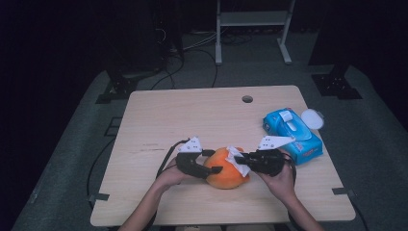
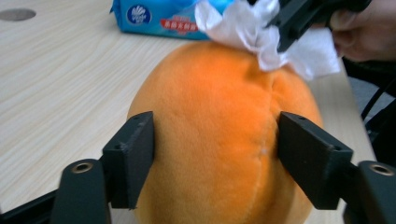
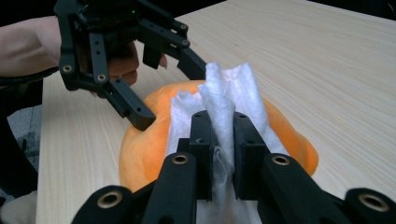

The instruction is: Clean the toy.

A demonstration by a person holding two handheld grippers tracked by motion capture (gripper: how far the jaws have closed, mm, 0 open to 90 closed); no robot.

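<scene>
High view is showing, near the table's front edge, the left gripper clasping a soft, light orange plush fruit by its sides while the right gripper is pinching a flimsy white wipe against its top.

Plush fruit on table, near front edge, about mid-width. Left gripper at plush fruit's left side, jaws astride it, one touching each flank. Right gripper at plush fruit's right, jaws pinched on tissue, which lies on plush fruit's top. Tissue pack on table, right of and behind plush fruit, near. Table hole well behind plush fruit, near far edge.
</scene>
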